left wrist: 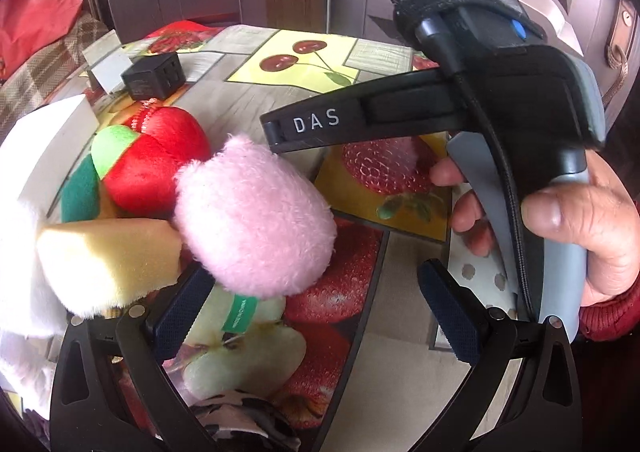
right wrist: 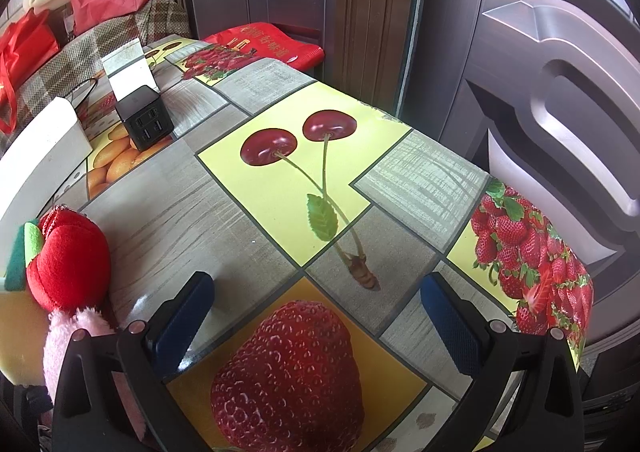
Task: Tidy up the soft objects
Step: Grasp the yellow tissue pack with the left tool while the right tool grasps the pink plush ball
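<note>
A: Where are the soft things now?

B: Bunched at the left of the desk (right wrist: pixel 280 179). In the left wrist view the pink plush (left wrist: pixel 256 215) sits nearest, touching the yellow sponge (left wrist: pixel 108 260) on its left, with the red plush apple (left wrist: pixel 156 167) just behind and a green sponge (left wrist: pixel 80 187) at the far left of the heap.

A: And the jaws?

B: Both sets stand wide and hold nothing. The left gripper (left wrist: pixel 320 316) is just beside the pink plush, its left pad almost under it. The right gripper (right wrist: pixel 316 320) faces bare desk, with the pile at its left edge.

A: So what makes a clean pick?

B: My guess is the pink plush comes first. Centre the left jaws around its body, not the green tag (left wrist: pixel 238 312), and close gently; fur compresses and can slip. Keep clear of the sponge, or it drags along. The black charger (left wrist: pixel 154 77) at the far left isn't soft; leave it.
</note>
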`<state>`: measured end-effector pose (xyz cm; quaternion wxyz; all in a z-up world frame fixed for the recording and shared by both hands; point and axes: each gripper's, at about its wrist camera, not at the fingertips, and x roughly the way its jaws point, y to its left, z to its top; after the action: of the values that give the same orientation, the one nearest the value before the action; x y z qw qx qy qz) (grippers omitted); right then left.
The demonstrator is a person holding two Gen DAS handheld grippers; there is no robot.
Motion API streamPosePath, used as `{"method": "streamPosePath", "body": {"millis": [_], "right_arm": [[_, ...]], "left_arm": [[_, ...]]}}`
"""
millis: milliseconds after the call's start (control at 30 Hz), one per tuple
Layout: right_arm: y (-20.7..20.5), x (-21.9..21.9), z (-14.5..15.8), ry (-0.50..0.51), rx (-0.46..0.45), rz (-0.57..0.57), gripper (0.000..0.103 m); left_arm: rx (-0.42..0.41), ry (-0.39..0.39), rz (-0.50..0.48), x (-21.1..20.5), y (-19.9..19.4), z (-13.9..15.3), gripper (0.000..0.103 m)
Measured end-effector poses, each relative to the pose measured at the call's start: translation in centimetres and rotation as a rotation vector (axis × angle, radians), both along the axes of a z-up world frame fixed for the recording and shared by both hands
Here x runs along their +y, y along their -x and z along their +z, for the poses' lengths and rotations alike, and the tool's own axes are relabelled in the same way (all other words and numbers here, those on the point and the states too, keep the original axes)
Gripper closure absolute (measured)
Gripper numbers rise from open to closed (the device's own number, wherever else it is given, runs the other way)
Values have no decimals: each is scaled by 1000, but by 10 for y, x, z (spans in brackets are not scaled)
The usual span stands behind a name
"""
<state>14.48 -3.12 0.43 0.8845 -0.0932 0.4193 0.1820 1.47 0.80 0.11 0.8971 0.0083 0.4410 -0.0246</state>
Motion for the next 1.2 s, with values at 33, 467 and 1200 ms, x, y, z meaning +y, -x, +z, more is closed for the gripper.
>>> {"method": "streamPosePath", "body": {"millis": [33,467,1200], "right_arm": [[0,0,0,-1,0,0,0],[28,-32,37,-344,-99,307,0],[84,35,7,-50,33,748,17]], "left_arm": [[-22,-5,41,1,4,4,1],[-447,-128,558,61,209,95,0],[20,2,515,74,191,-6,23]]}}
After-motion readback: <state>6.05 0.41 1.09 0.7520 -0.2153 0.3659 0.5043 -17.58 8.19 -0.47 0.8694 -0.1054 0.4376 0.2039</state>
